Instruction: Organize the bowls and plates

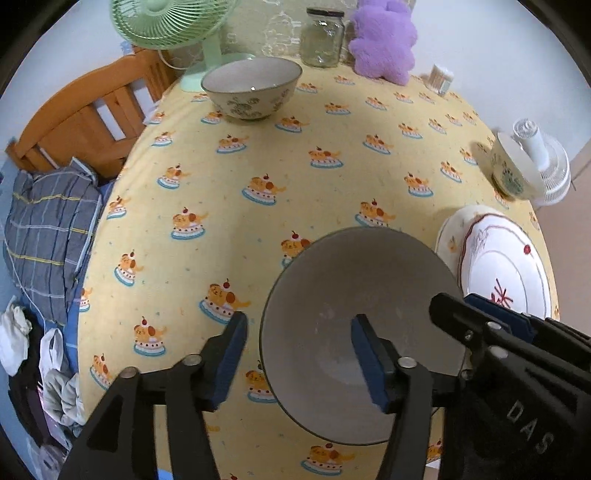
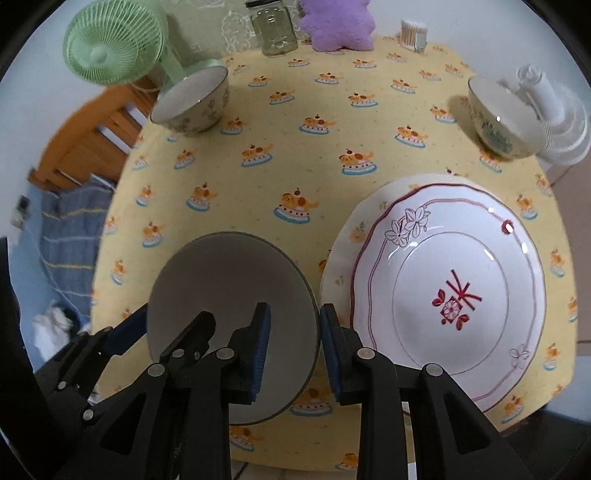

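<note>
A grey-white bowl [image 1: 354, 314] [image 2: 229, 291] sits at the table's near edge. My left gripper [image 1: 299, 354] is open with its jaws astride the bowl's left rim, one finger inside. My right gripper [image 2: 293, 347] is open astride the bowl's right rim, one finger inside. Right of the bowl lie two stacked plates, the top one [image 2: 450, 295] [image 1: 498, 269] white with red trim. A patterned bowl [image 1: 251, 88] [image 2: 192, 103] stands at the far left, another [image 1: 511, 173] [image 2: 502, 122] at the far right.
The table carries a yellow cloth [image 1: 295, 177]. A green fan [image 1: 166, 29], glass jar [image 1: 321, 37], purple plush [image 1: 384, 40] and cotton-swab box [image 1: 439, 79] line the back edge. A white fan [image 1: 543, 166] stands at right. A wooden bed frame [image 1: 85, 114] is left.
</note>
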`<state>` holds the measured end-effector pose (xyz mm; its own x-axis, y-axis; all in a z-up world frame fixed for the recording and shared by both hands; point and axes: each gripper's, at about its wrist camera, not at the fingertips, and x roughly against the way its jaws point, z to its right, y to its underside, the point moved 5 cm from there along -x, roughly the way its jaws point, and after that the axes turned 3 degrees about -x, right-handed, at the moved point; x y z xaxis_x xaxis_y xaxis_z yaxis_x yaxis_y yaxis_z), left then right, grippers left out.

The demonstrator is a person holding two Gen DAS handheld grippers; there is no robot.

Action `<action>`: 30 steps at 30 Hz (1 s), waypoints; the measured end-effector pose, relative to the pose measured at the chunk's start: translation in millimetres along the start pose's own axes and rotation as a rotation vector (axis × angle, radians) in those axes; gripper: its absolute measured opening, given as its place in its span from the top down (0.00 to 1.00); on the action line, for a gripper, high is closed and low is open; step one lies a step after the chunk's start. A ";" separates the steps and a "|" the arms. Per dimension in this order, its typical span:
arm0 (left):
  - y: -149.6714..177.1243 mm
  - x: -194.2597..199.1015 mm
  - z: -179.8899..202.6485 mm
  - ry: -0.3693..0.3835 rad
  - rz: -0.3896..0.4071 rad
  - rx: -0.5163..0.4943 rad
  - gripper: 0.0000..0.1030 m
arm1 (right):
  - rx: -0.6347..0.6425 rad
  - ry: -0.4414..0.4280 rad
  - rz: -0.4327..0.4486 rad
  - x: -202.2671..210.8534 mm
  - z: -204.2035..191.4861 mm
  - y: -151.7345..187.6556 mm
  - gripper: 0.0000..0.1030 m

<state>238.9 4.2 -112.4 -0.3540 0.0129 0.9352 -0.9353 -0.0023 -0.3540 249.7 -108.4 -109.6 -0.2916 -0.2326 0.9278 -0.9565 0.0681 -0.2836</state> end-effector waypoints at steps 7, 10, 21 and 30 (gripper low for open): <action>-7.9 15.6 0.4 0.005 0.048 -0.016 0.26 | 0.075 0.068 0.076 19.0 -4.2 -8.7 0.68; -12.8 26.0 -3.3 0.027 0.071 -0.038 0.26 | 0.059 0.092 0.106 28.0 -4.8 -11.8 0.52; -35.1 68.0 -27.1 0.087 0.192 -0.077 0.15 | 0.046 0.124 0.253 70.7 -30.3 -28.3 0.24; -72.5 84.7 -49.0 0.030 0.273 -0.026 0.15 | 0.089 0.127 0.338 86.6 -57.5 -67.3 0.24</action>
<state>276.8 54.4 -8.2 -0.5921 0.0445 0.8046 -0.8049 0.0159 -0.5932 288.6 -77.3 3.8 -0.5946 -0.0888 0.7991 -0.8036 0.0349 -0.5941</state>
